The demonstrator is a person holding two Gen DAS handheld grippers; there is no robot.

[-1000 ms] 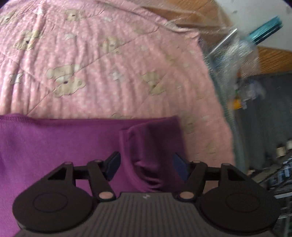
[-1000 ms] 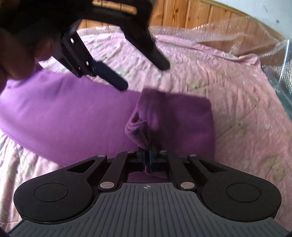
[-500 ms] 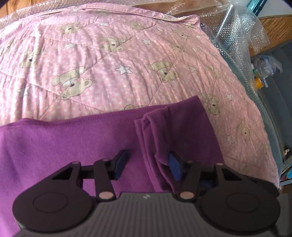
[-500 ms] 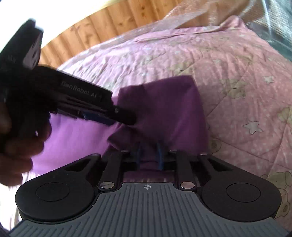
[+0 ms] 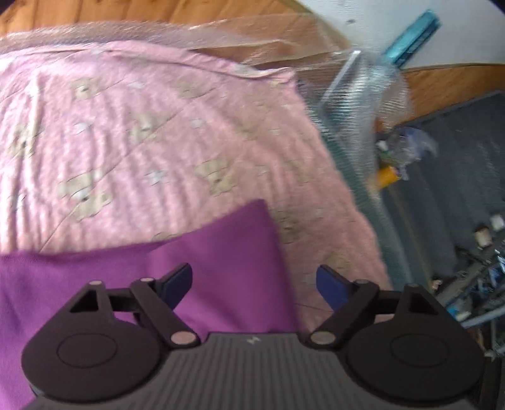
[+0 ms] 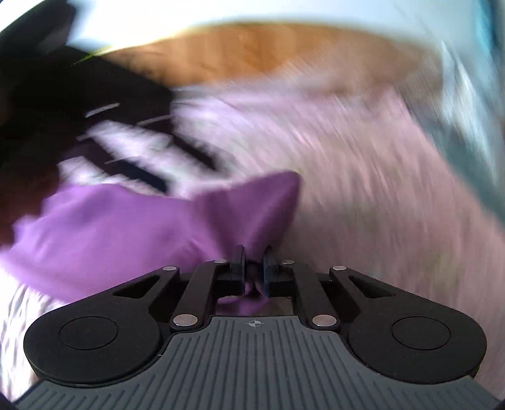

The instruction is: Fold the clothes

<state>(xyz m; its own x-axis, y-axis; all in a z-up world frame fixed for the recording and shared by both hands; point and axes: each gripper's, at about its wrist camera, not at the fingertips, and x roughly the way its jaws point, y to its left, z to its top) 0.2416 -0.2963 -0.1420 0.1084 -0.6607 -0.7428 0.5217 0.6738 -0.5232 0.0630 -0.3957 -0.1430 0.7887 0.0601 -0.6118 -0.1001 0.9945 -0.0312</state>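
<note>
A purple garment lies on a pink bear-print quilt. In the left wrist view my left gripper hangs above the garment's right edge, its jaws opening wide, with cloth below them but none pinched. In the blurred right wrist view my right gripper has its jaws closing on a bunched fold of the purple garment, which is lifted toward the gripper. The left gripper shows as a dark blur at the upper left of that view.
Bubble wrap covers the bed's far right corner by a wooden headboard. A dark carpet with small clutter lies past the bed's right side.
My left gripper opened wide and rose off the folded edge that it had straddled. My right gripper closed on the cloth fold and lifted it; both views are now blurred with motion.
</note>
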